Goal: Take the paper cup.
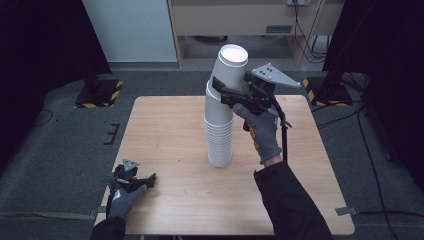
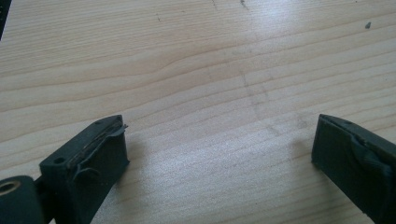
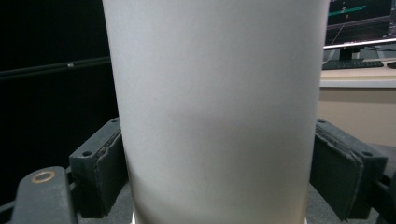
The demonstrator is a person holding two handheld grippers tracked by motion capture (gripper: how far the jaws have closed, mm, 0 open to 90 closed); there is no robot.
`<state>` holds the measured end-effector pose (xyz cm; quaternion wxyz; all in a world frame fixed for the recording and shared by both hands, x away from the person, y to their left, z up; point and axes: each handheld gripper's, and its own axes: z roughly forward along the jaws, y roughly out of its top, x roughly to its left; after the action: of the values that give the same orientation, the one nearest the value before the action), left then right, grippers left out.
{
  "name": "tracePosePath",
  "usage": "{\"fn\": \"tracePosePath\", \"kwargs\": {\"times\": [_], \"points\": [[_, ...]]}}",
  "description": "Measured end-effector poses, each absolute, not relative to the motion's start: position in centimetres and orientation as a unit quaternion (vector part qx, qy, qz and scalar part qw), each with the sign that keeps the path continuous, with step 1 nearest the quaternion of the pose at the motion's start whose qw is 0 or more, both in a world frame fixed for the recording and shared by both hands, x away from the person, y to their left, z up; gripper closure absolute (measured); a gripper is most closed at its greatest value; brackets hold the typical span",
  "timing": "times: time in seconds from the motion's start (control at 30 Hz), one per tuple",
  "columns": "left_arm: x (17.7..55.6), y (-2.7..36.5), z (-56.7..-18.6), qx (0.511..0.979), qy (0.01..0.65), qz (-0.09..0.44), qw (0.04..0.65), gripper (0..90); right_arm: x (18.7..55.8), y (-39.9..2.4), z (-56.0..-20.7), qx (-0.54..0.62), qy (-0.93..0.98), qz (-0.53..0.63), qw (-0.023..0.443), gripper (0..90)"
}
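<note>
I see a pale wooden surface [image 1: 165, 130] on grey carpet [image 1: 60, 145], dark curtains around. My right gripper [image 1: 222, 92] clamps the top white cup [image 1: 229, 67]; left gripper [image 1: 145, 181] fingers apart, resting.

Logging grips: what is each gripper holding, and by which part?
Right gripper clamps the top cup by its side wall, mid-height, above the stack. Left gripper is open, holding nothing.

The right claw [image 3: 219, 177] hides part of the top cup [image 1: 228, 70]; both cup ends leave the right gripper view.
</note>
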<state>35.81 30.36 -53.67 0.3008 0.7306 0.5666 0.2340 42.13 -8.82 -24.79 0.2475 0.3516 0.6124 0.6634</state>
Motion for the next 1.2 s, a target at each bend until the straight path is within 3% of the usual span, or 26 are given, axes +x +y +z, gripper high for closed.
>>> {"fn": "tracePosePath", "kwargs": {"times": [0.5, 1.2], "points": [[35.8, 30.4, -53.7, 0.731, 0.567, 0.234, 0.301, 2.6, 40.5, -12.1, -24.3, 0.361, 0.597, 0.666, 0.262, 15.4], [35.8, 30.3, -53.7, 0.730, 0.567, 0.234, 0.301, 2.6, 37.2, -18.1, -27.8, 0.402, 0.587, 0.649, 0.270, 15.4]]}}
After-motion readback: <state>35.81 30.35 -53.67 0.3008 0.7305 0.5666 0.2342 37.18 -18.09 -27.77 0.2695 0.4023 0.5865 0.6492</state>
